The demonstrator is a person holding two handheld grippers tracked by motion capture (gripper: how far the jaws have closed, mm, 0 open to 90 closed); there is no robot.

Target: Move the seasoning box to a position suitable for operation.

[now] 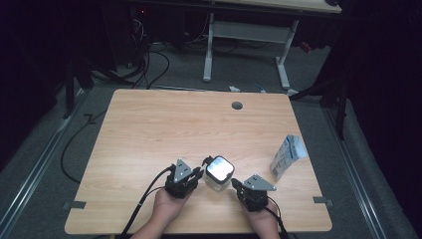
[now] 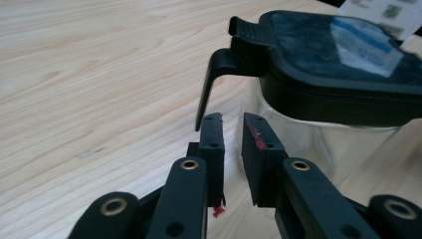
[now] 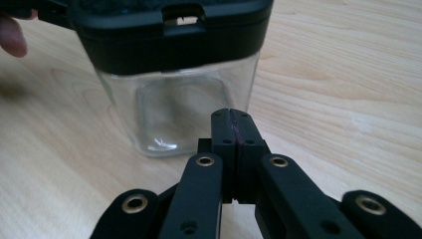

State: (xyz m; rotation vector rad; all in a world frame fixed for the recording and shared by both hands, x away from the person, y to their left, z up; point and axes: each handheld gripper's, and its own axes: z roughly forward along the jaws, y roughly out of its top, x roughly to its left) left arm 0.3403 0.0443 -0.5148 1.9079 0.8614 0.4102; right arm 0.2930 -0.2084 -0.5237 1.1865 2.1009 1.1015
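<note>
A clear square container [image 1: 218,175] with a black lid [image 1: 219,168] stands near the table's front edge, between the two grippers. My left gripper [image 1: 200,175] is just left of it. In the left gripper view its jaws [image 2: 233,120] stand a narrow gap apart with nothing between them, right below the lid's [image 2: 338,64] hanging black latch [image 2: 209,89]. My right gripper [image 1: 234,183] is just right of the container. Its jaws [image 3: 233,113] are pressed together, empty, in front of the container's clear wall [image 3: 179,109] under the lid [image 3: 169,25].
A white and blue packet [image 1: 287,155] lies at the table's right side and appears behind the lid [image 2: 383,12]. A round cable hole [image 1: 237,105] sits near the wooden table's [image 1: 149,129] far edge. Another desk's white legs [image 1: 209,50] stand behind. A fingertip [image 3: 12,37] is beside the lid.
</note>
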